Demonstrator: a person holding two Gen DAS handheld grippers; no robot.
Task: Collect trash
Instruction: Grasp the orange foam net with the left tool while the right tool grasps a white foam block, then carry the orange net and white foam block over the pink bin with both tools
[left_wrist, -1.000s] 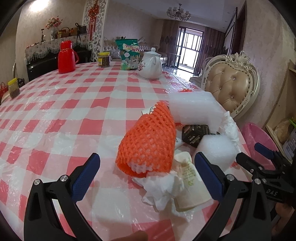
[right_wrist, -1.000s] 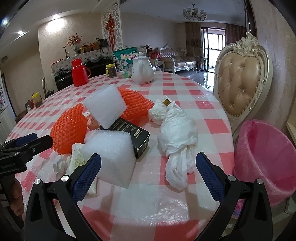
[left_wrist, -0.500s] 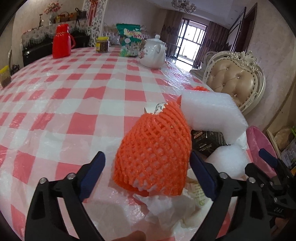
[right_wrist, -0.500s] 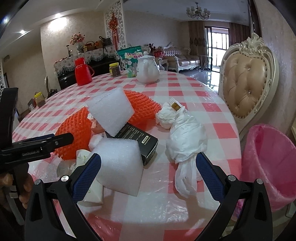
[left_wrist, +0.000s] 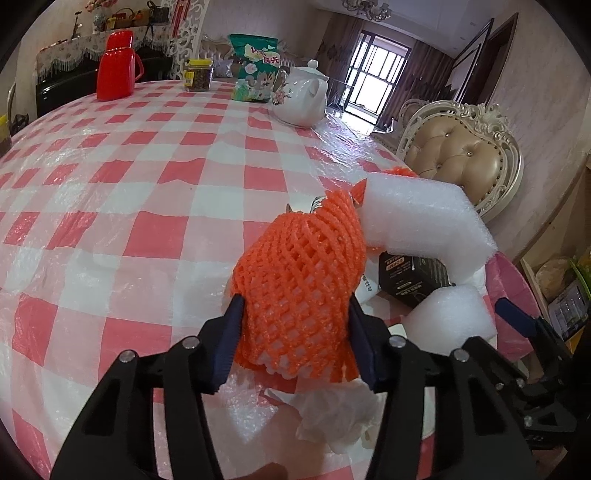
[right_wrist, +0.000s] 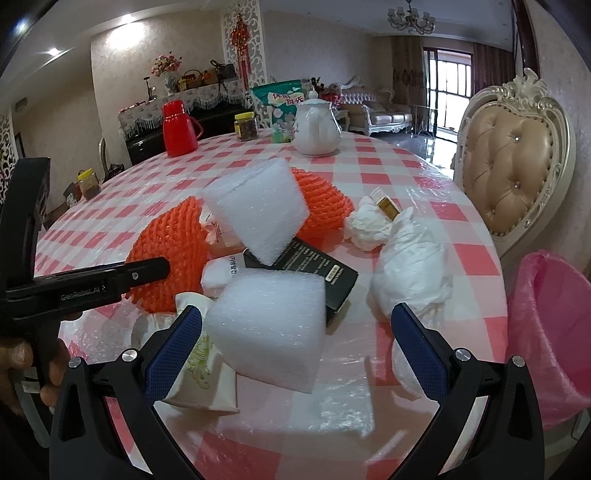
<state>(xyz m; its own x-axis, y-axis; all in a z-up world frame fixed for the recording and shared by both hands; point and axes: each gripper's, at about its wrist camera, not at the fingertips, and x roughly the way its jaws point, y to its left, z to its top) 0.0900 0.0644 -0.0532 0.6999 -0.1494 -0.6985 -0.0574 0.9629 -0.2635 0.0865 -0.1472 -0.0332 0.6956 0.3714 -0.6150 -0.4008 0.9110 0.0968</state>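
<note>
Down my left wrist view, my left claw (left_wrist: 295, 332) is closing on the orange foam net (left_wrist: 303, 280); both blue pads already touch its sides, and the net sits low on the table (left_wrist: 147, 184) at the near edge of the trash pile. Behind it a white foam block (left_wrist: 417, 221) leans over a black box (left_wrist: 413, 277), a second foam piece (left_wrist: 450, 314) lies to the right, and crumpled tissue (left_wrist: 340, 413) spreads just under the net. My right claw (left_wrist: 524, 325) pokes in at the right edge.

Down my right wrist view, my right claw (right_wrist: 295, 347) stands spread, with nothing pinched; the near white foam piece (right_wrist: 273, 325) lies between its pads without either one touching it. Further out I see the tilted foam block (right_wrist: 258, 206), the black box (right_wrist: 314, 273), a second orange net (right_wrist: 321, 206), a white plastic bag (right_wrist: 410, 262) and a paper packet (right_wrist: 199, 369). The pink-lined bin (right_wrist: 546, 332) waits beside the table at the right, and I can see nothing inside it from here.

I judge the job barely started: everything is on the table, and this net looks like my first pick.
</note>
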